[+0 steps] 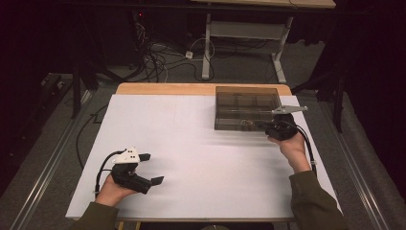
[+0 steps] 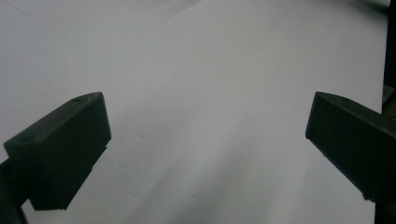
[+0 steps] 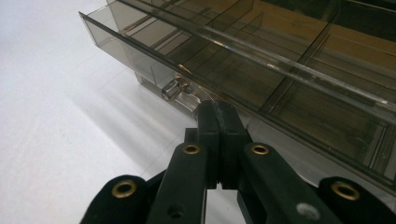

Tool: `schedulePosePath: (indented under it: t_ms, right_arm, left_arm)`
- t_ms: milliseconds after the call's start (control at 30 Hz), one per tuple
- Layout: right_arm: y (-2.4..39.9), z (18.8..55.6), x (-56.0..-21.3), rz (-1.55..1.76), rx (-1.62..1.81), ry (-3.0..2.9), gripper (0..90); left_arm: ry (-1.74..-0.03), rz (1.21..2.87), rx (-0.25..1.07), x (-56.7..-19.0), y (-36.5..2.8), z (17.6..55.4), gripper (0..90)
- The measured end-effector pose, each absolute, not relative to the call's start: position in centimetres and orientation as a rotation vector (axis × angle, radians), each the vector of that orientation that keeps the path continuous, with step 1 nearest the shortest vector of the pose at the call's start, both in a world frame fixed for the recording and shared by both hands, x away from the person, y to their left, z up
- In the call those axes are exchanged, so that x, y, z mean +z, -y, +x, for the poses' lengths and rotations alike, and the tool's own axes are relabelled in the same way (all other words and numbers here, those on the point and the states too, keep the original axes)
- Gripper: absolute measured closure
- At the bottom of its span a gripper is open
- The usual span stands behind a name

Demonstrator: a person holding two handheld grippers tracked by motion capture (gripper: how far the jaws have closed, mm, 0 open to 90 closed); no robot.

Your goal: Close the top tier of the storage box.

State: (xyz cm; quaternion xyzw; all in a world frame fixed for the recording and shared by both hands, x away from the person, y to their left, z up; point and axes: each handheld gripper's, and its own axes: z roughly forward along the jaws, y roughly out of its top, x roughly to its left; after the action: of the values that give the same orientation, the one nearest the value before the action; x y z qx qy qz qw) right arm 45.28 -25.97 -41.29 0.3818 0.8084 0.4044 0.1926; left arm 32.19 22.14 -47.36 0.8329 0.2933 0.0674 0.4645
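A smoky transparent compartment box (image 1: 246, 108) stands at the back right of the white table top (image 1: 191, 143), its lid down. In the right gripper view the box (image 3: 261, 60) shows a small clear latch (image 3: 175, 88) on its front wall. My right gripper (image 1: 273, 125) is shut, jaws pressed flat together, with its tip (image 3: 217, 109) right at the box's front wall beside that latch, under the lid's lip. I see nothing between the jaws. My left gripper (image 1: 152, 168) rests at the front left, open wide (image 2: 208, 135) over bare white surface.
A wooden table edge (image 1: 191, 88) runs behind the white sheet. Beyond it lie tangled cables (image 1: 158, 60) on the floor and a desk's white legs (image 1: 207, 48). Metal rails (image 1: 52, 158) flank the table on both sides.
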Motion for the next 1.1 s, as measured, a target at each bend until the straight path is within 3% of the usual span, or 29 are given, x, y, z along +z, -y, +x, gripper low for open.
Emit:
schedulePosePath:
  t_ms: [1100]
  right_arm:
    - [25.5, 46.7, -42.0, 1.129, 1.124, -2.158, 90.0]
  left_arm:
    - [-0.724, 2.046, 0.162, -47.4, -22.2, 32.2, 0.0]
